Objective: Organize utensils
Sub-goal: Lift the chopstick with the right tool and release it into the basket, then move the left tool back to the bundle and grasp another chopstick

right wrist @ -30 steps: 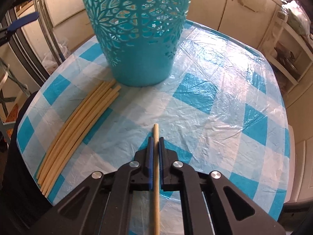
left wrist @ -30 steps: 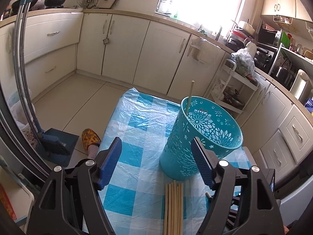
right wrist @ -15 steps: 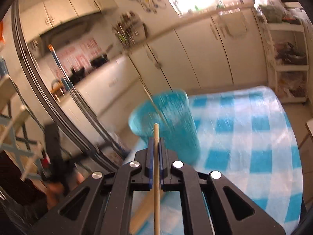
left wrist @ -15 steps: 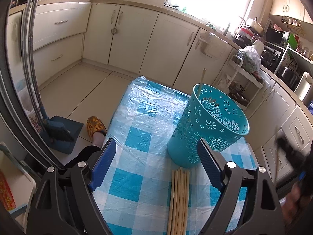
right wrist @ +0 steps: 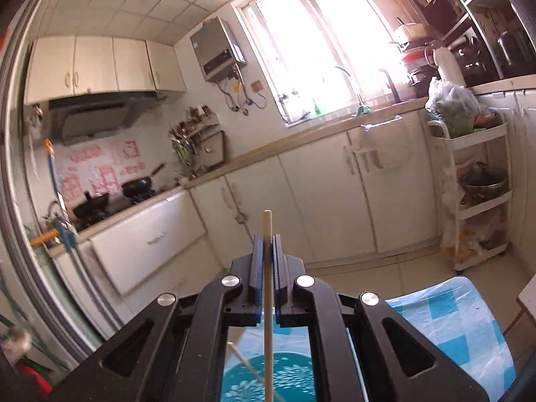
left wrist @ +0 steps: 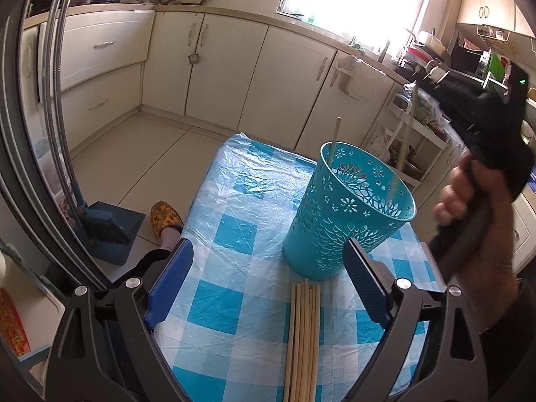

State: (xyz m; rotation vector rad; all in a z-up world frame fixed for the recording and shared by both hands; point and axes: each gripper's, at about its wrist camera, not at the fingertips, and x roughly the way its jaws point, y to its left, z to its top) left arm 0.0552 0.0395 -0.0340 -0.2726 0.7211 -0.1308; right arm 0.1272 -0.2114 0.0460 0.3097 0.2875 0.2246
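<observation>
Right hand-held gripper (right wrist: 267, 254) seemingly clamps chopstick (right wrist: 267, 301).

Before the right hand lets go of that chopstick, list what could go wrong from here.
1. The held chopstick hangs over the basket with its lower end inside the rim; released tilted, it could strike the rim and bounce onto the table.
2. The basket is tall and probably light; a knock from the right gripper could tip it, spilling the chopstick already inside.
3. The left gripper, jaws open, hovers over the loose chopsticks and might scatter them.
</observation>
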